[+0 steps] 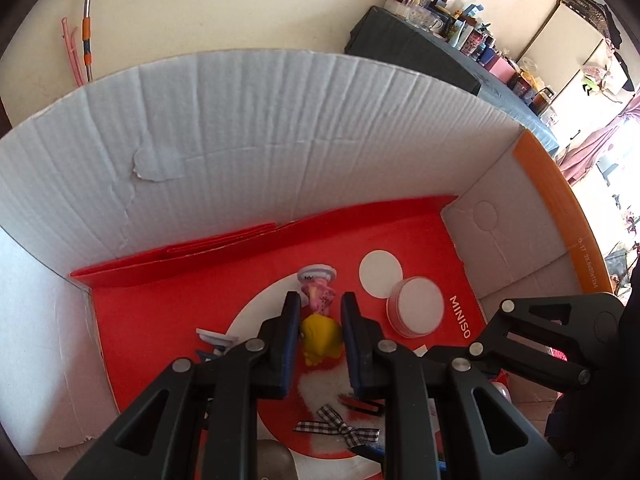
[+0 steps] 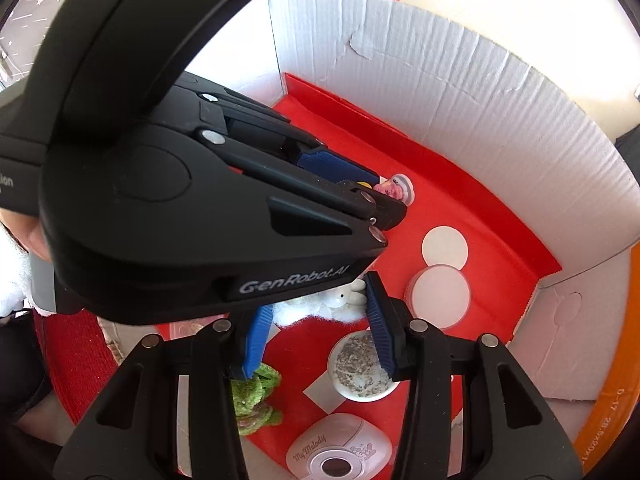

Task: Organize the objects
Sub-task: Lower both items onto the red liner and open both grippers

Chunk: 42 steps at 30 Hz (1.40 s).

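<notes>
My left gripper (image 1: 322,320) reaches down into a white cardboard box (image 1: 240,140) and is shut on a small yellow toy (image 1: 322,338). Just past its fingertips a pink figure with a white hat (image 1: 318,288) lies on the red MINISO liner (image 1: 160,320). In the right wrist view the left gripper (image 2: 380,196) crosses the upper left, with the pink figure (image 2: 394,189) at its tip. My right gripper (image 2: 320,304) is lower in the box, its blue pads against a white fluffy bunny toy (image 2: 340,300); the tip of its left finger is hidden.
A round pink-rimmed tin (image 2: 440,296), a white speckled dish (image 2: 362,368), a green crochet piece (image 2: 256,396) and a My Melody gadget (image 2: 340,448) lie on the box floor. A checked bow (image 1: 336,428) and a black clip (image 1: 364,404) lie nearer. A cluttered shelf (image 1: 460,28) stands behind.
</notes>
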{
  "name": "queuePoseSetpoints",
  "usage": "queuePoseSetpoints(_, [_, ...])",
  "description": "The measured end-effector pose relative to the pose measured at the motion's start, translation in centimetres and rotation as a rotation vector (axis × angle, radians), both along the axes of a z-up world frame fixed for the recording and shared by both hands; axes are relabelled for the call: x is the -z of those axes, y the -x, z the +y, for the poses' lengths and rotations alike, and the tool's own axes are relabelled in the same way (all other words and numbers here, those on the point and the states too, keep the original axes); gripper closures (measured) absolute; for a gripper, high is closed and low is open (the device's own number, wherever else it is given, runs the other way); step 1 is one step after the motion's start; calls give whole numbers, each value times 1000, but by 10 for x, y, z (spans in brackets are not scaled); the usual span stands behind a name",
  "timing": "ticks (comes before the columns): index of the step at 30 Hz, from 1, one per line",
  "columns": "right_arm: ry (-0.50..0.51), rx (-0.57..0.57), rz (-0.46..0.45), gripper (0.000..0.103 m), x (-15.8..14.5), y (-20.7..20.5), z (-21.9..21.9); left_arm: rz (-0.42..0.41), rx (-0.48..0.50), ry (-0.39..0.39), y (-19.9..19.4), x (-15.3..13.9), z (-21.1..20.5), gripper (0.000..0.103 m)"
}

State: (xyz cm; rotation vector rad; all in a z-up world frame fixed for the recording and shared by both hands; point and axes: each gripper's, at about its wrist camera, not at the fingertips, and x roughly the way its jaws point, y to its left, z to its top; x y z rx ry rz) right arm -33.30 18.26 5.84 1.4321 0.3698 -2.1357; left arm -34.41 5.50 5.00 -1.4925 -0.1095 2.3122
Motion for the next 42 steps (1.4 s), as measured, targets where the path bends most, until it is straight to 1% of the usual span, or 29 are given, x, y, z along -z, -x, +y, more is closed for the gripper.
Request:
queuePoseSetpoints(11, [-22, -11, -2, 60, 5, 7, -8, 10, 2, 19, 0, 3, 2, 82])
queuePoseSetpoints(28, [-31, -18, -1, 58, 4, 15, -14, 6, -11, 1, -2, 3, -5, 81])
queuePoseSetpoints(30, [-31, -18, -1, 58, 5, 6, -17, 5, -12, 0, -2, 3, -5, 81])
queuePoseSetpoints(42, [-31, -17, -2, 57, 5, 3, -14, 6, -13, -1, -2, 3, -5, 81])
